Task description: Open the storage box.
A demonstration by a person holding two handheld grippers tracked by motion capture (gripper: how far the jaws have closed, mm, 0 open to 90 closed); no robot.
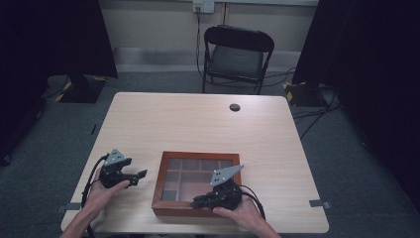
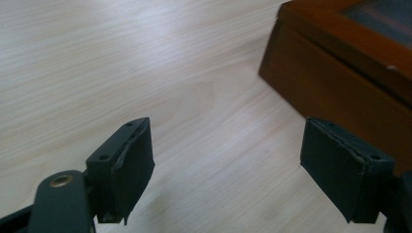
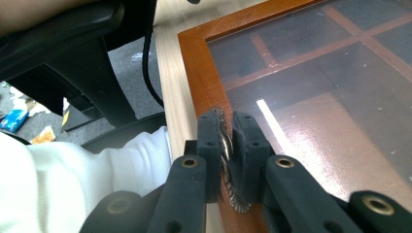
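1. Resting at the left of the table (image 1: 198,119), the left gripper (image 1: 140,175) is held in the person's left hand (image 1: 101,196); its jaws are spread wide with nothing between them, only bare tabletop, and its pads (image 2: 131,170) are seen apart from the wooden box (image 2: 340,82), which lies just beside it.
2. At the centre-front of the table, the wooden box (image 1: 163,171) is set flat, its glass lid (image 3: 316,87) closed over dark compartments.
3. At the right, the right gripper (image 3: 228,145) is clenched over the box's near frame edge; a small toothed metal piece (image 3: 226,160) is pinched between its pads.
4. No brand, label or writing can be read.
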